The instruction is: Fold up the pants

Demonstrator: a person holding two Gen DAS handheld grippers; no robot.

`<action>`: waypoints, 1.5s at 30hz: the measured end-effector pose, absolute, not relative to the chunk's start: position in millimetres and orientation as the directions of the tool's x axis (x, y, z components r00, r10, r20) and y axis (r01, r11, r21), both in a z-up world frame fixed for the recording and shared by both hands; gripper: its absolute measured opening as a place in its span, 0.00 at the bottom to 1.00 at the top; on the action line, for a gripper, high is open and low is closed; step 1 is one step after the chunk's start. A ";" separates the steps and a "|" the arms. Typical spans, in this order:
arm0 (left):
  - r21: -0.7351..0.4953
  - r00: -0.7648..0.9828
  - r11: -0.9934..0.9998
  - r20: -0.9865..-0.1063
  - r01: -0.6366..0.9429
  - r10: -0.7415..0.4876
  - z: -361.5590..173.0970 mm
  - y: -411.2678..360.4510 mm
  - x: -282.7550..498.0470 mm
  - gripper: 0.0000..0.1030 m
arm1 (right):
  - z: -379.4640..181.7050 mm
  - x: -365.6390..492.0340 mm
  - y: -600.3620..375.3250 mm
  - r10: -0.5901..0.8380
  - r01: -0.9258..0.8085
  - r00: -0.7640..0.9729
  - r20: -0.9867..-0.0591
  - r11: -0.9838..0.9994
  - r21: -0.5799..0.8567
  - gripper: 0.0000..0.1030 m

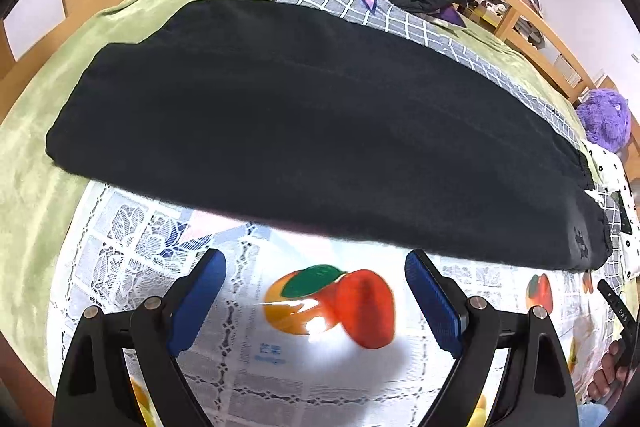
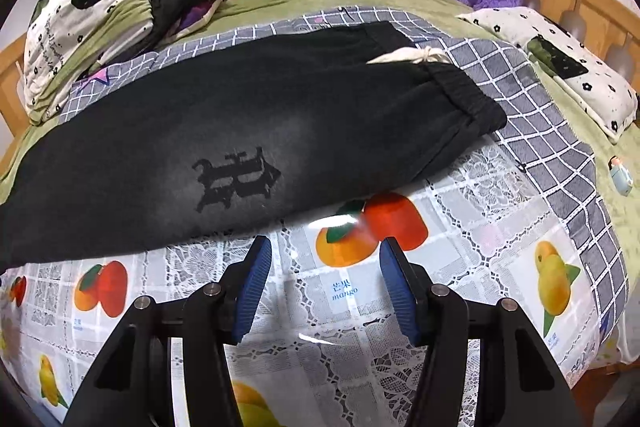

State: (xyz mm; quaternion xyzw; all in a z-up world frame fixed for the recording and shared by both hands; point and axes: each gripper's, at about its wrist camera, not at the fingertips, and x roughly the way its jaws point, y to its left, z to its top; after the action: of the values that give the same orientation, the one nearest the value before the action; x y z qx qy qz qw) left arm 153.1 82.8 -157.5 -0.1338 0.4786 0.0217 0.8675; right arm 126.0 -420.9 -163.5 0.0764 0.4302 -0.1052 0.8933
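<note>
The black pants (image 2: 248, 131) lie crosswise on the bed just beyond both released, empty tools, waistband nearer the right tool (image 2: 326, 287), leg ends nearer the left tool (image 1: 316, 303).

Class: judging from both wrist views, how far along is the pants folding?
Done: the black pants lie folded lengthwise, legs stacked, on the fruit-print cloth. In hand: nothing; the left claw and right claw are open, empty. Left: folding them across into a shorter bundle.
</note>
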 end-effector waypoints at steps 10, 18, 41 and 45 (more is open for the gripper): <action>-0.232 0.545 0.957 -0.833 -0.177 -0.101 -156.9 82.5 151.8 0.88 | -162.2 127.7 -426.1 -0.099 0.254 0.608 -0.788 0.964 0.075 0.55; -0.331 0.588 0.912 -0.798 -0.242 -0.133 -172.2 115.6 141.9 0.87 | -179.2 131.0 -466.3 -0.039 0.308 0.599 -0.800 0.933 0.186 0.55; -0.521 0.695 0.771 -0.704 -0.368 -0.144 -168.7 188.3 181.1 0.08 | -173.4 200.4 -498.3 0.099 0.316 0.709 -0.698 0.841 0.440 0.15; -0.512 0.762 0.815 -0.631 -0.271 -0.143 -118.3 185.6 197.7 0.08 | -127.9 212.7 -495.8 0.135 0.230 0.755 -0.642 0.862 0.452 0.15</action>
State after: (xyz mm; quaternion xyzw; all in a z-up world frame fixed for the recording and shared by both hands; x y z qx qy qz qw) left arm 197.7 185.6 -118.3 -0.3018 0.3429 0.0359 0.8889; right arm 212.7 -495.8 -127.9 0.2616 0.3491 -0.0263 0.8994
